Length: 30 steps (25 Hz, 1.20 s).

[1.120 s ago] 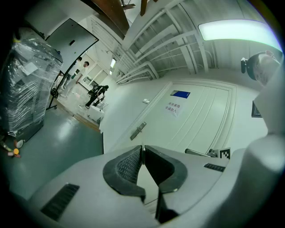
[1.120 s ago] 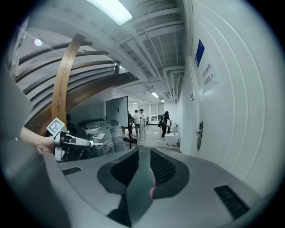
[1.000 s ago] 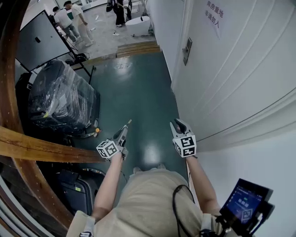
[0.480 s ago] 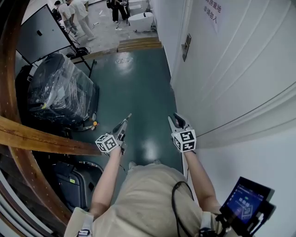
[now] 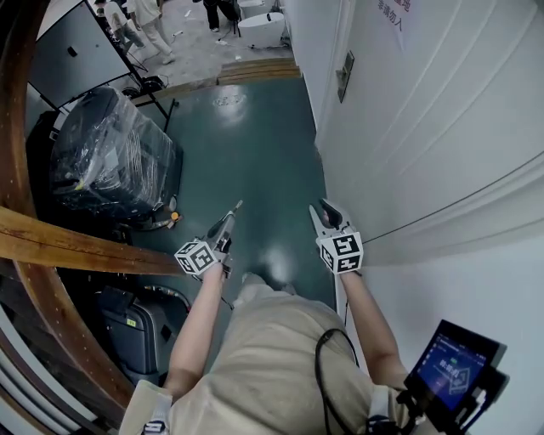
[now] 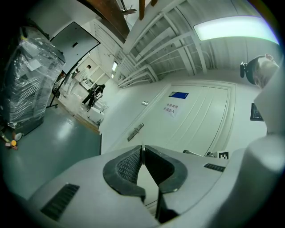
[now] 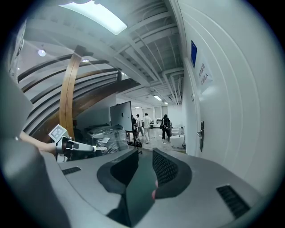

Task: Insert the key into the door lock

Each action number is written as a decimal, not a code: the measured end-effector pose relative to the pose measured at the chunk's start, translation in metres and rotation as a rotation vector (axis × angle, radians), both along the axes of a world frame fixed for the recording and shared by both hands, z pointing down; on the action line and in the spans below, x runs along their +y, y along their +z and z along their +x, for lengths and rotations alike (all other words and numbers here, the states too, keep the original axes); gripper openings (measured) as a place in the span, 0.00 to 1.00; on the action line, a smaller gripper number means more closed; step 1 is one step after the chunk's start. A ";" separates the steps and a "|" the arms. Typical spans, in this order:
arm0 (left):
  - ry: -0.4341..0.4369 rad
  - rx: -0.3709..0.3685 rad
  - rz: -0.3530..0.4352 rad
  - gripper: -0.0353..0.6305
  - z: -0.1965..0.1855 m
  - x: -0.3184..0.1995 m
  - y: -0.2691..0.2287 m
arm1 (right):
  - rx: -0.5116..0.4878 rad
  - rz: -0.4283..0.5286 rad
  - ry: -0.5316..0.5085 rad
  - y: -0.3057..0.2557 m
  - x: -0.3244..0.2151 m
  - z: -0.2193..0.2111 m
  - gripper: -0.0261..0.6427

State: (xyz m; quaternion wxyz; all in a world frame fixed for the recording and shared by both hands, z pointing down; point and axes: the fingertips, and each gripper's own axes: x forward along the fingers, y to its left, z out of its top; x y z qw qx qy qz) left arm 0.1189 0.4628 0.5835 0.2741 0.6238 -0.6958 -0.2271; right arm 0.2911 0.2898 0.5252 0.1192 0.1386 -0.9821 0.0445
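Corridor entry, items as seen

1. Left hand-held gripper (image 5: 229, 217): held out roughly level over the green floor (image 5: 255, 144). Jaws were pressed together on a thin flat blade seen edge-on between the pads, taken for the key (image 6: 143, 153).
2. Right hand-held gripper (image 5: 323, 212): beside the left one, on the wall side. Jaws stood apart with nothing between the pads (only floor showed through the gap).
3. Door lock (image 5: 344, 75): dark plate with a lever handle, set on the white door (image 5: 425, 127). It lay well ahead of both grippers, touched by neither, with the key well apart from it.
4. Paper notice (image 5: 393, 19): stuck high on the same door, print too small to read.
5. Film-wrapped black unit (image 5: 110, 166): stood at the left edge of the floor, with a dark flat panel (image 5: 72, 64) on a stand just behind it.
6. Curved wooden beam (image 5: 51, 246): swept across the left side, with a dark suitcase (image 5: 136, 327) below it.
7. Lit screen (image 5: 455, 370): at the person's right side, lower corner of the head view.
8. People (image 5: 136, 13): stood at the far end of the corridor
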 end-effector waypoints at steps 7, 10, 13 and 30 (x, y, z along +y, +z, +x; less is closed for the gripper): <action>0.016 0.034 -0.003 0.10 -0.033 -0.004 0.008 | 0.012 0.001 0.025 -0.001 -0.001 -0.023 0.17; 0.045 0.043 -0.002 0.10 -0.051 -0.011 0.006 | 0.014 -0.003 0.052 -0.005 -0.005 -0.036 0.17; 0.073 0.042 0.004 0.10 -0.072 -0.020 0.000 | 0.014 -0.002 0.073 -0.009 -0.008 -0.056 0.17; 0.168 0.080 0.040 0.10 -0.174 -0.051 0.004 | 0.014 0.010 0.149 -0.006 -0.021 -0.167 0.17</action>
